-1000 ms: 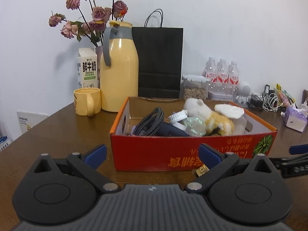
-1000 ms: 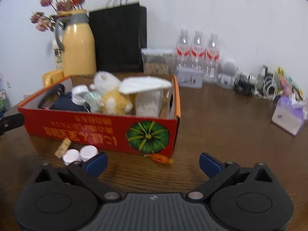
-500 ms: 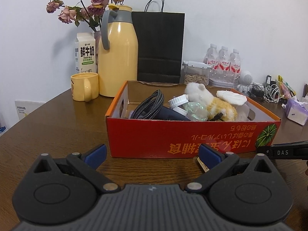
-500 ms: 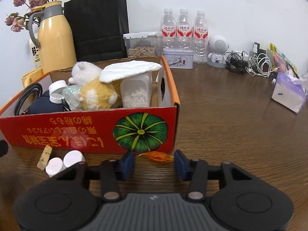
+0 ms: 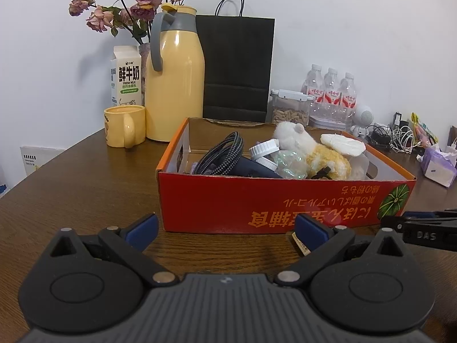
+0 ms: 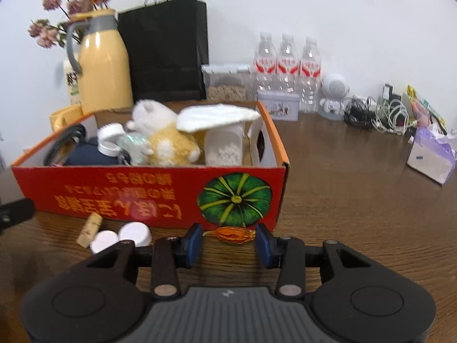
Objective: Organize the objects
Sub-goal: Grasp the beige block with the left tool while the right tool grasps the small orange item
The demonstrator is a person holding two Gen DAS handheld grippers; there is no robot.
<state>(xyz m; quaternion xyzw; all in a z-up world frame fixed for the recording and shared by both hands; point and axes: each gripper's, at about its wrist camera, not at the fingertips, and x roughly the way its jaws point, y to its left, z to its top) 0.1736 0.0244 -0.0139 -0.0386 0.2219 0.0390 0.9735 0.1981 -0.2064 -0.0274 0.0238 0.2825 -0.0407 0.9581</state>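
A red cardboard box [image 5: 257,200] [image 6: 142,197] sits on the brown table, holding a plush toy [image 6: 168,140], a coiled cable, white lids and a clear tub. In front of it lies a small orange dried husk [image 6: 232,234]. My right gripper [image 6: 230,243] has it between its blue pads; the jaws are closing and the pads touch both of its ends. Two white caps [image 6: 120,237] and a cork [image 6: 90,228] lie to its left. My left gripper [image 5: 225,225] stands wide open before the box's front wall, with nothing between its fingers.
Behind the box stand a yellow jug [image 5: 174,85], a yellow mug [image 5: 125,125], a milk carton, dried roses, a black paper bag [image 5: 237,68], a snack tub and three water bottles [image 6: 287,65]. Cables and a tissue pack [image 6: 431,157] lie at the far right.
The right gripper's jaws have closed in from wide apart onto the orange husk. The left gripper has stayed wide open in front of the box.
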